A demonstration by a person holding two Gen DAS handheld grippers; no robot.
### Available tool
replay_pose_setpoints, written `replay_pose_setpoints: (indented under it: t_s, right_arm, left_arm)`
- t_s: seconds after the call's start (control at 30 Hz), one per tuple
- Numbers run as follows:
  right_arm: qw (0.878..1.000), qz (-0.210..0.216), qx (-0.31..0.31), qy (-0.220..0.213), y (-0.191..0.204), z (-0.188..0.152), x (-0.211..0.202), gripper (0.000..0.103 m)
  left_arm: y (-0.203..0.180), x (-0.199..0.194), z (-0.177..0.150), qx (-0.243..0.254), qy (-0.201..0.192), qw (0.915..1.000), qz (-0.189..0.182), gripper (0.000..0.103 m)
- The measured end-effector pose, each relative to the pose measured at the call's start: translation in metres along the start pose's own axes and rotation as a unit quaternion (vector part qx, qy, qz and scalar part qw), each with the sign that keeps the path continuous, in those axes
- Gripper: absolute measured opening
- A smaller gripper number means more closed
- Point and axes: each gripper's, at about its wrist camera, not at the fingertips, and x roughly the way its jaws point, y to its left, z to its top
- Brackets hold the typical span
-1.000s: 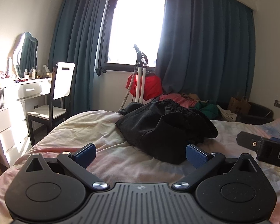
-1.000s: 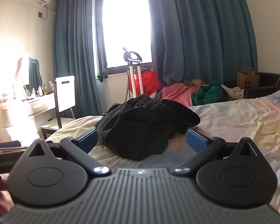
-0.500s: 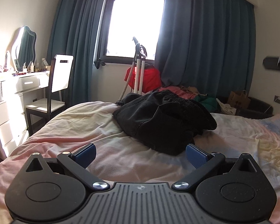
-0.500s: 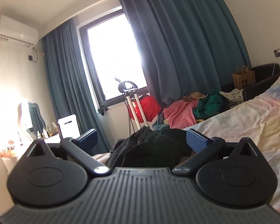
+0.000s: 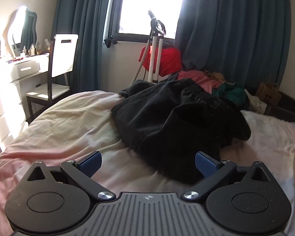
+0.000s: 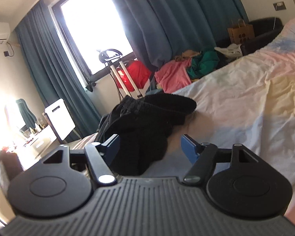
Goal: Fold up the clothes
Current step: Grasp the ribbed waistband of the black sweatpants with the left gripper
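Observation:
A crumpled black garment (image 5: 175, 122) lies in a heap on the bed, with a ribbed waistband showing at its top; it also shows in the right wrist view (image 6: 145, 125). My left gripper (image 5: 147, 163) is open and empty, low over the sheet, with the garment's near edge just ahead of its right finger. My right gripper (image 6: 150, 149) is open and empty, tilted, with the garment's near end between its blue pads (image 6: 188, 149).
The bed (image 5: 72, 122) has a rumpled pastel sheet (image 6: 255, 98). A pile of pink and green clothes (image 6: 186, 68) lies beyond the far edge. A garment steamer stand (image 5: 155, 47), a white chair (image 5: 61, 63) and a dresser (image 5: 19, 72) stand at the left.
My right gripper swung up, then came back down tilted close to the black garment. My left gripper moved forward toward the garment. Both stayed open.

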Motion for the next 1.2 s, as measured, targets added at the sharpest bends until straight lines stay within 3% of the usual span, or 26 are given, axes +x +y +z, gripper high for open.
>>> replay_pose_setpoints:
  t_s: [0.07,0.23,0.37,0.5,0.57,0.63,0.67,0.7,0.73,0.77,0.8,0.83,1.0,1.2]
  right_arm:
    - [1.0,0.001,0.021,0.012,-0.009,-0.001,0.007,0.07]
    - [0.998,-0.004,0.056,0.016,-0.032,0.0,0.027,0.07]
    - [0.997,-0.02,0.06,0.035,-0.046,-0.011,0.051,0.07]
    - [0.996,-0.027,0.062,0.058,-0.053,-0.021,0.075,0.07]
    - [0.995,-0.03,0.063,0.07,-0.057,-0.027,0.087,0.07]
    - [0.994,-0.034,0.064,0.082,-0.06,-0.032,0.098,0.07]
    - [0.994,-0.035,0.066,0.085,-0.062,-0.034,0.099,0.07]
    - [0.993,-0.037,0.069,0.089,-0.063,-0.035,0.101,0.07]
    - [0.993,-0.036,0.073,0.091,-0.064,-0.036,0.102,0.07]
    - [0.992,-0.036,0.076,0.093,-0.066,-0.036,0.103,0.07]
    - [0.992,-0.037,0.075,0.092,-0.065,-0.036,0.103,0.07]
    - [0.992,-0.037,0.074,0.091,-0.065,-0.036,0.102,0.07]
    - [0.997,-0.04,0.034,0.052,-0.054,-0.032,0.09,0.07]
    - [1.0,-0.031,-0.001,0.002,-0.036,-0.021,0.067,0.07]
  left_arm:
    - [-0.017,0.041,0.031,0.003,-0.003,1.0,-0.006,0.103]
    - [-0.064,0.141,0.094,0.015,0.021,0.9994,0.023,0.103]
    - [-0.102,0.204,0.129,0.059,0.009,0.9969,0.051,0.103]
    - [-0.134,0.263,0.146,0.083,0.046,0.9918,0.085,0.099]
    - [-0.144,0.29,0.147,0.094,0.082,0.9842,0.125,0.093]
    - [-0.141,0.302,0.146,0.08,0.102,0.9822,0.135,0.084]
    - [-0.138,0.303,0.146,0.07,0.103,0.9832,0.133,0.083]
    - [-0.134,0.301,0.147,0.059,0.098,0.9851,0.128,0.073]
    - [-0.13,0.3,0.148,0.048,0.094,0.9868,0.123,0.056]
    - [-0.127,0.296,0.149,0.039,0.09,0.9877,0.121,0.053]
    - [-0.125,0.29,0.149,0.036,0.086,0.9884,0.12,0.039]
    - [-0.124,0.281,0.15,0.041,0.081,0.9894,0.114,0.011]
    - [-0.111,0.208,0.16,0.06,0.03,0.9927,0.1,0.009]
    - [-0.067,0.066,0.147,0.062,-0.02,0.9973,0.035,0.008]
